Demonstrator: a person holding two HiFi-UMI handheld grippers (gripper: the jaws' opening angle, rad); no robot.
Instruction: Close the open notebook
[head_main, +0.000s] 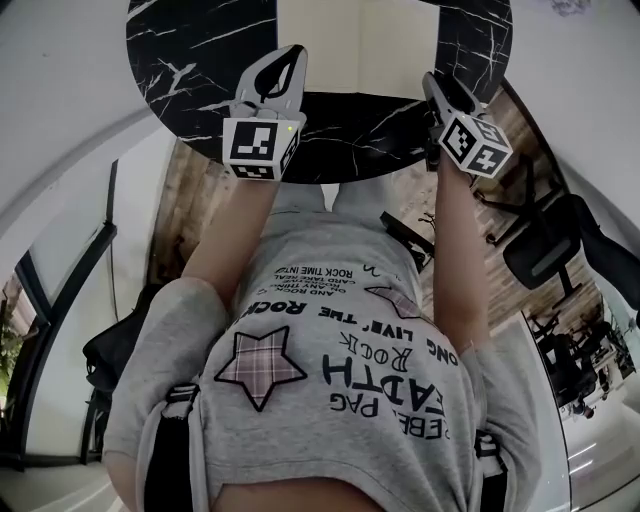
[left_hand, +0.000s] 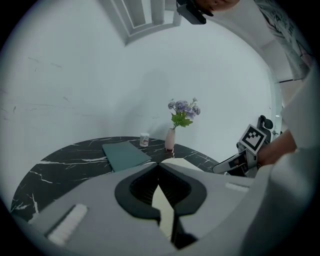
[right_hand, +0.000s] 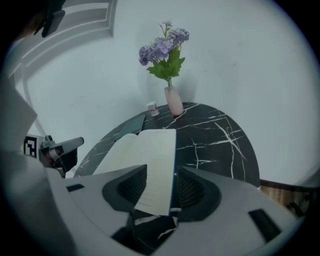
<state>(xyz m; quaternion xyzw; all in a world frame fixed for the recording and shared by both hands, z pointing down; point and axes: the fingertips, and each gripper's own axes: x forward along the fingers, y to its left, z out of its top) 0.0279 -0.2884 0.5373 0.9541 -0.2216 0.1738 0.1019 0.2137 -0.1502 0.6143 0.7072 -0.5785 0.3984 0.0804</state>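
The open notebook (right_hand: 145, 150) lies with cream pages up on the round black marble table (right_hand: 215, 145). In the head view the notebook (head_main: 360, 40) is at the table's (head_main: 190, 60) middle, between my two grippers. My right gripper (right_hand: 162, 169) is open. The notebook's near right corner shows in the gap between its jaws, and the pads stand clear of it. My left gripper (left_hand: 159, 165) is shut, its tips meeting above the near left page (left_hand: 182, 164), with nothing held. In the head view the left gripper (head_main: 293, 52) and right gripper (head_main: 432, 80) hover at the table's near edge.
A closed teal book (left_hand: 125, 155) lies at the far left of the table. Behind the notebook stand a pink vase with purple flowers (right_hand: 174, 102) and a small jar (right_hand: 152, 108). A white wall backs the table. A black office chair (head_main: 545, 250) stands on the wooden floor to my right.
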